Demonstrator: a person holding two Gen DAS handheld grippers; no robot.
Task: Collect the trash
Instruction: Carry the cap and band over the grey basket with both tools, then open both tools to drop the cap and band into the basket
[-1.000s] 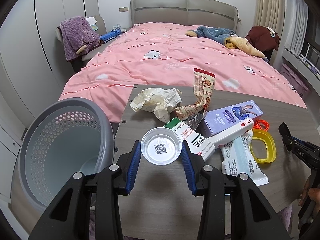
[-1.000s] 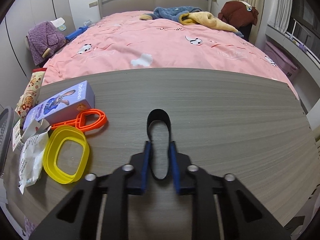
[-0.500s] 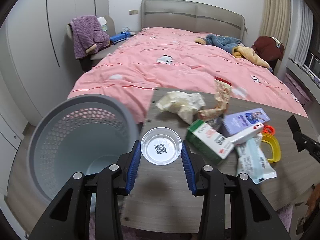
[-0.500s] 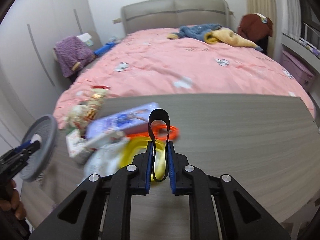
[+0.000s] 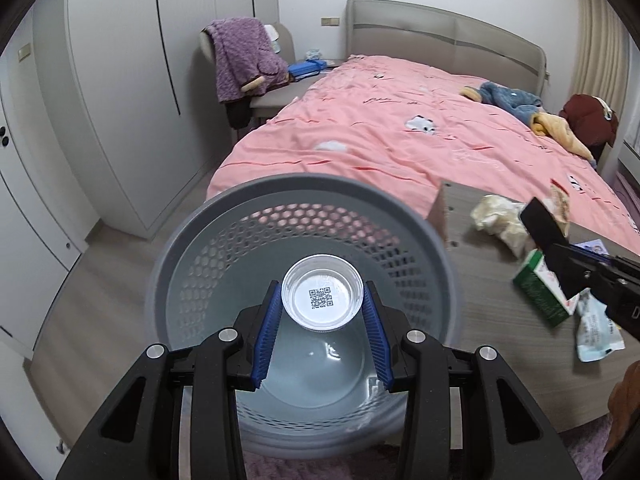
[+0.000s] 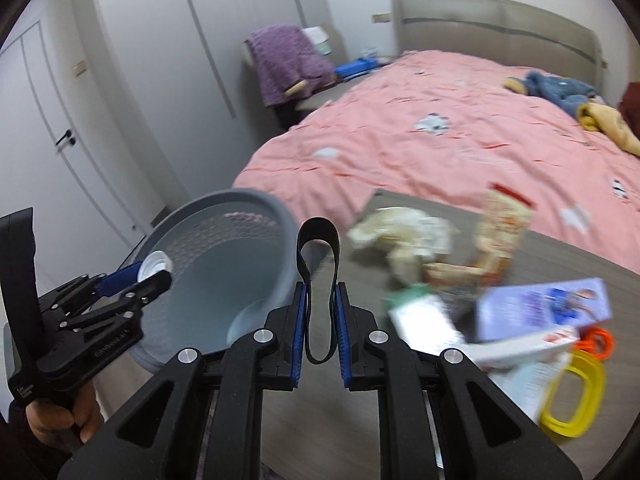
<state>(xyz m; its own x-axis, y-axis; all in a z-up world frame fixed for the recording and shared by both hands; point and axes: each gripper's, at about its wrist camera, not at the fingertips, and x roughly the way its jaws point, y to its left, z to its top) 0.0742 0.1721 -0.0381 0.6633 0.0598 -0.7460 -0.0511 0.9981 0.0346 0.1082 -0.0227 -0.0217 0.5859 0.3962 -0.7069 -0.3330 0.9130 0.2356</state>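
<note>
- Right now the left gripper (image 5: 323, 322) has its blue-padded fingers (image 5: 267, 340) clamped on a clear plastic cup (image 5: 322, 297), one pad against each side of the rim; a QR code shows on the cup's base
- Directly beyond and beneath those fingers sits the grey perforated trash basket (image 5: 208, 248); the held cup hangs over its open mouth, apart from the basket's walls
- To the right of the left fingers lies the wooden table (image 5: 488, 320), its corner touching or just beside the basket rim, I cannot tell which; on it rest a crumpled paper wad (image 5: 498, 220), a green-and-white box (image 5: 542, 292) and a pale plastic packet (image 5: 598, 330)
- Meanwhile the right gripper (image 6: 321, 312) has its fingers (image 6: 301, 336) pressed together on a black strap loop (image 6: 318, 240) that stands up between the pads
- Left of the right fingers, the basket and the cup-carrying gripper show in the wrist view; right of them, blurred, lie the paper wad, a snack wrapper (image 6: 502, 232), a purple carton (image 6: 544, 308), an orange ring (image 6: 598, 342) and a yellow oval rim (image 6: 576, 396)
- Beyond both sets of fingers spreads a pink bed (image 5: 400, 136)
</note>
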